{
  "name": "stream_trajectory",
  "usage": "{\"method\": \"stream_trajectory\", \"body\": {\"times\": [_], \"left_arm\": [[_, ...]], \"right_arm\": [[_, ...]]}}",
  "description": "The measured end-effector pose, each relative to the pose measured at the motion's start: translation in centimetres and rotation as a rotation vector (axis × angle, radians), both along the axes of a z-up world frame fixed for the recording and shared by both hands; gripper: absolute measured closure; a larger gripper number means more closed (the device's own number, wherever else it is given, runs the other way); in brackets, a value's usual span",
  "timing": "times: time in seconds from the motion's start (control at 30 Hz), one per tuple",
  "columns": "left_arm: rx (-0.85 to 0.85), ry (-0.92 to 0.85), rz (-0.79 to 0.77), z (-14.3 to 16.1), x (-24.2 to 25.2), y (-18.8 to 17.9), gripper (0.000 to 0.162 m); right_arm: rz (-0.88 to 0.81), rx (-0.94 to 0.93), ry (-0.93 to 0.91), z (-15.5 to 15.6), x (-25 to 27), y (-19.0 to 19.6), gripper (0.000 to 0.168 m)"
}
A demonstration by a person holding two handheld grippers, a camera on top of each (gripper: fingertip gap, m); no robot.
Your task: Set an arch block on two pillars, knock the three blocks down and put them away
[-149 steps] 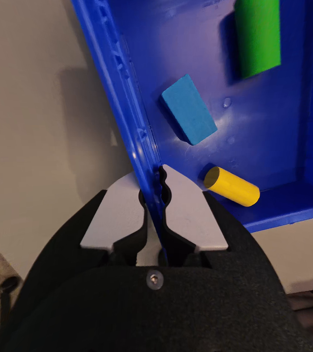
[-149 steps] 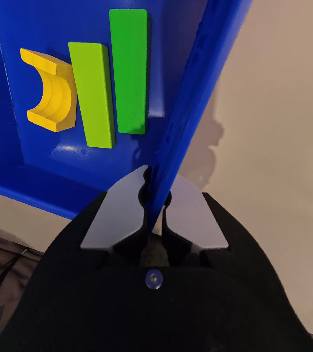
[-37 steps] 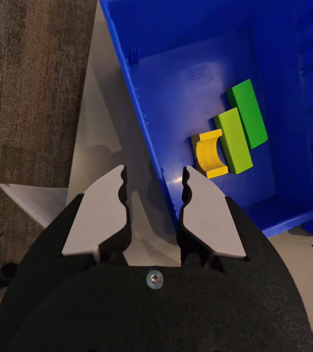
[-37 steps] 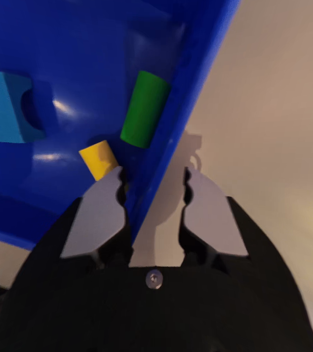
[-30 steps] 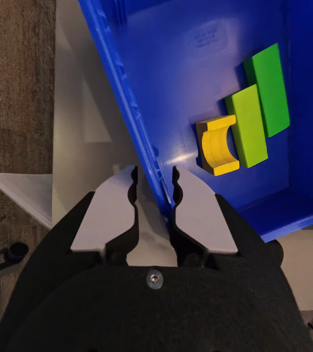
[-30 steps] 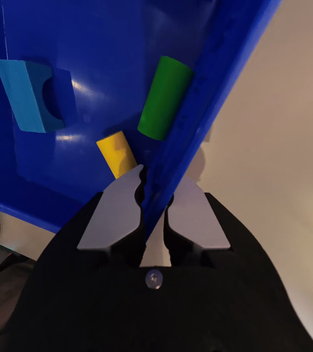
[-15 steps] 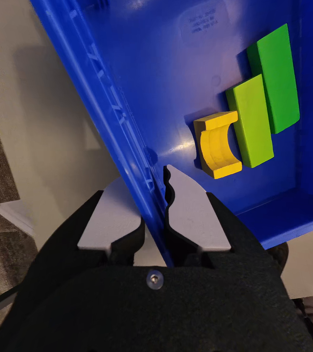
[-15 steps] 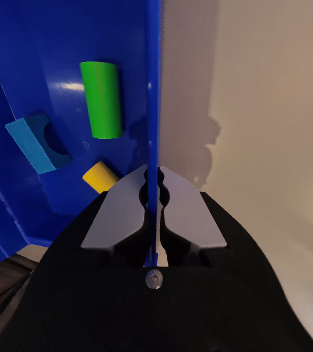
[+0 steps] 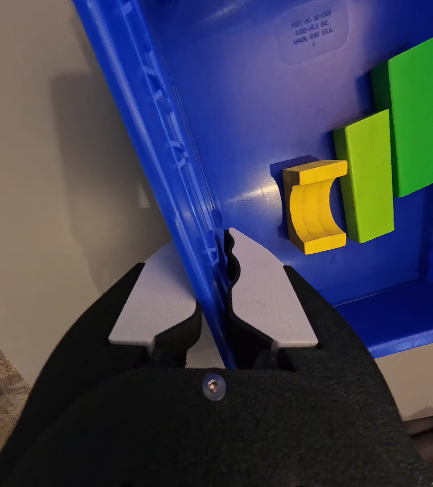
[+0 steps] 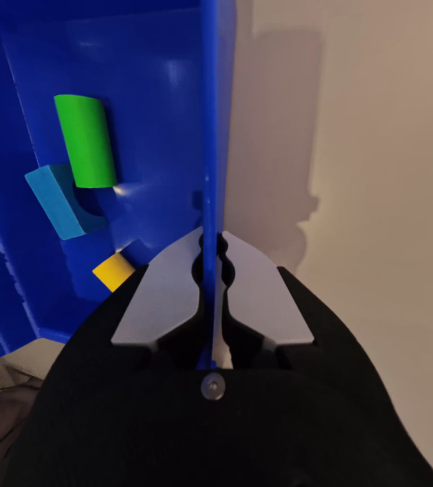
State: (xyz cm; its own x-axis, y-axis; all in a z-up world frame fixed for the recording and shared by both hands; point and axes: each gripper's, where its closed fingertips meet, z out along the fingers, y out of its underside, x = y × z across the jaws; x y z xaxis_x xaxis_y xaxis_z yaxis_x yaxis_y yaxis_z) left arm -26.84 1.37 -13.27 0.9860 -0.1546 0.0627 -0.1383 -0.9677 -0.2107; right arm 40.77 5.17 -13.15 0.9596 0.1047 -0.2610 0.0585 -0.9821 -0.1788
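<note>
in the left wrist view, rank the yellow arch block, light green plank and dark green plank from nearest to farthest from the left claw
From the left claw:
1. Yellow arch block, just up and right, on the bin floor.
2. Light green plank, touching the arch's right side.
3. Dark green plank, farthest, upper right.

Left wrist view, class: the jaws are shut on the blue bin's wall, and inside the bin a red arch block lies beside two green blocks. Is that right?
Not quite: the arch block is yellow, not red, as the left wrist view shows. The rest holds: the left gripper has its jaws shut on the blue bin's wall, and the arch lies beside the light green block and the darker green block.
</note>
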Motion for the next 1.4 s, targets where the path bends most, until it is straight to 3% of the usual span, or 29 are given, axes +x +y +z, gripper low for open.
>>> {"method": "stream_trajectory", "body": {"times": [0.43, 1.07, 1.4], "left_arm": [[-0.045, -0.003, 0.079, -0.1, 0.6, -0.7, 0.150], [-0.046, 0.012, -0.089, -0.2, 4.1, -0.1, 0.148], [-0.067, 0.023, -0.138, -0.2, 5.7, -0.2, 0.148]], "right_arm": [[0.029, -0.085, -0.044, 0.0, 0.8, -2.1, 0.159], [-0.060, -0.040, -0.062, -0.1, 0.9, -0.8, 0.160], [-0.056, -0.099, -0.092, -0.1, 2.9, -2.5, 0.160]]}}
